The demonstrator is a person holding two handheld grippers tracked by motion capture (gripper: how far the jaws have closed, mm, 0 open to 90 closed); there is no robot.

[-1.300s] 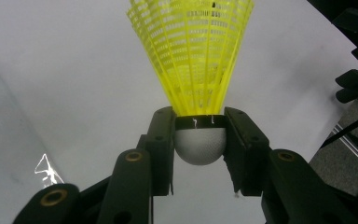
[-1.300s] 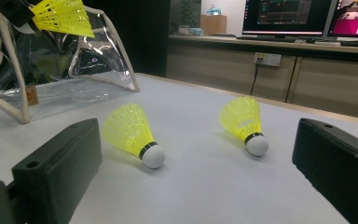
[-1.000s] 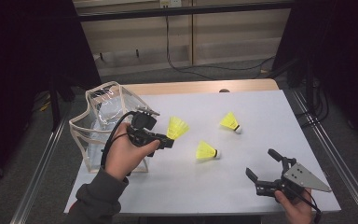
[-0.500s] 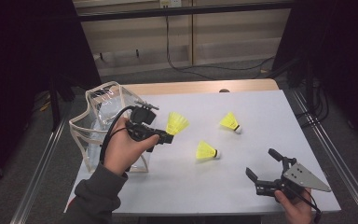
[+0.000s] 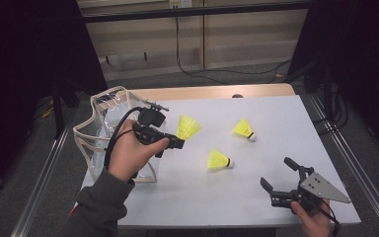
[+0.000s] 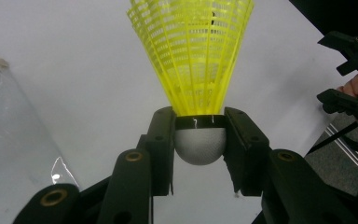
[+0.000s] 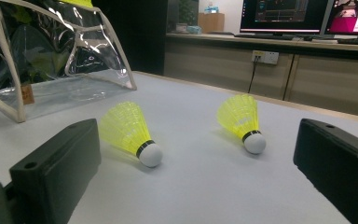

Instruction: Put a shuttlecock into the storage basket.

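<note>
My left gripper (image 5: 176,142) is shut on the white cork of a yellow shuttlecock (image 5: 188,127), held above the table just right of a clear bag (image 5: 103,129). In the left gripper view the cork (image 6: 199,145) sits pinched between both jaws, the mesh skirt (image 6: 191,51) pointing away. Two more yellow shuttlecocks lie on the white table: one in the middle (image 5: 218,159) and one farther back right (image 5: 243,128). My right gripper (image 5: 278,173) rests open near the front right edge, its jaws framing both shuttlecocks (image 7: 129,131) (image 7: 240,117) from a distance.
The clear bag with a cream trim (image 7: 51,60) stands open at the table's left edge. Metal rails (image 5: 44,182) run along both sides of the table (image 5: 276,113). Behind it are a wooden ledge and cables on the floor.
My left hand has drifted slightly up and away with the shuttlecock still in its jaws. The right gripper and the two lying shuttlecocks have stayed put.
</note>
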